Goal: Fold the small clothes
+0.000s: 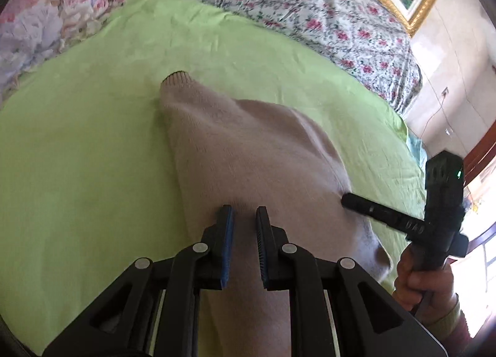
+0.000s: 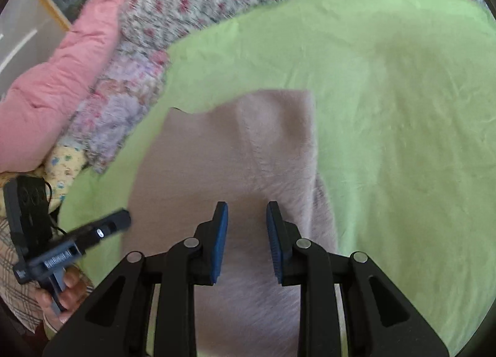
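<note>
Your left tool [image 1: 245, 212] hangs nearest, its pads a narrow gap apart with nothing pinched, just above the beige knit garment [image 1: 245, 152]. Your right tool [image 2: 246, 209] stands a little wider, also empty, over the same garment [image 2: 217, 155], which lies partly folded on the green sheet [image 2: 387, 93] covering the bed.

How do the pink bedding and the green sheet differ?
The pink bedding is puffy and bunched in a heap at the bed's edge; the green sheet lies spread flat. The pink bedding carries nothing that shows; the green sheet has a beige knit garment lying on it. The pink bedding is quilted-looking; the green sheet is thin and lightly creased. Both are plain, unpatterned fabric.
</note>
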{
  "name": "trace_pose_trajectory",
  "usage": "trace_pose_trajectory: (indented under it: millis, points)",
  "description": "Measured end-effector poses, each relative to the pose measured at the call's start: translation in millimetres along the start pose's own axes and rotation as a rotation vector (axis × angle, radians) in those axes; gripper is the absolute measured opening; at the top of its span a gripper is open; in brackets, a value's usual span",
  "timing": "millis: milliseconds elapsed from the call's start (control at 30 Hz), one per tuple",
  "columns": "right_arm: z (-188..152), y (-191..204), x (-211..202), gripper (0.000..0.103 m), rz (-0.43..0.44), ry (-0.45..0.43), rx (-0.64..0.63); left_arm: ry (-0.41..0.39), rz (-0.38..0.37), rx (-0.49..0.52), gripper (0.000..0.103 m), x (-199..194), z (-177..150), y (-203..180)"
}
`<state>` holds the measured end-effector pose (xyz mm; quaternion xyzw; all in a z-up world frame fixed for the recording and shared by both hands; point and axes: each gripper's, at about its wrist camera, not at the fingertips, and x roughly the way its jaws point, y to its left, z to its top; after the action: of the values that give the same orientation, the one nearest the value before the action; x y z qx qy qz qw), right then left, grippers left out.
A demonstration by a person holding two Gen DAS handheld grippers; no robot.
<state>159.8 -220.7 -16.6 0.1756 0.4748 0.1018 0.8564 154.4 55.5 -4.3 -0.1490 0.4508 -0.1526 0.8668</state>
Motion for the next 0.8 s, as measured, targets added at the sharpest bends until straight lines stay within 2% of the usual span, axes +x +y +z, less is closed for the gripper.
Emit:
trace_pose_trajectory:
  millis: [67,167,233,400,500,600,700,800]
  points:
    - [2,-13,12,0.023,-0.049,0.012,-0.020,0.037,-0.001,0.019,0.013,22,-2,5]
    - [6,-41,21,0.023,-0.014,0.005,0.051,0.031,-0.001,0.031,0.013,28,-2,5]
    - [6,-43,22,0.023,0.001,0.004,0.055,0.028,0.004,0.041,0.013,26,-4,5]
    - [8,-33,8,0.024,-0.006,-0.012,0.028,-0.007,0.006,0.062,0.012,-1,-17,-11]
    - [2,-27,-12,0.026,-0.009,-0.043,0.021,-0.018,-0.053,0.088,0.013,-28,-37,-20]
    - [-15,-13,-39,0.027,0.034,-0.081,-0.023,-0.015,-0.107,0.107,0.013,-44,-60,-30]
    - [-36,-5,-52,0.027,0.040,-0.074,-0.068,0.015,-0.112,0.114,0.013,-50,-88,-31]
    - [-61,-5,-54,0.027,0.012,-0.038,-0.093,0.070,-0.082,0.094,0.013,-36,-109,-22]
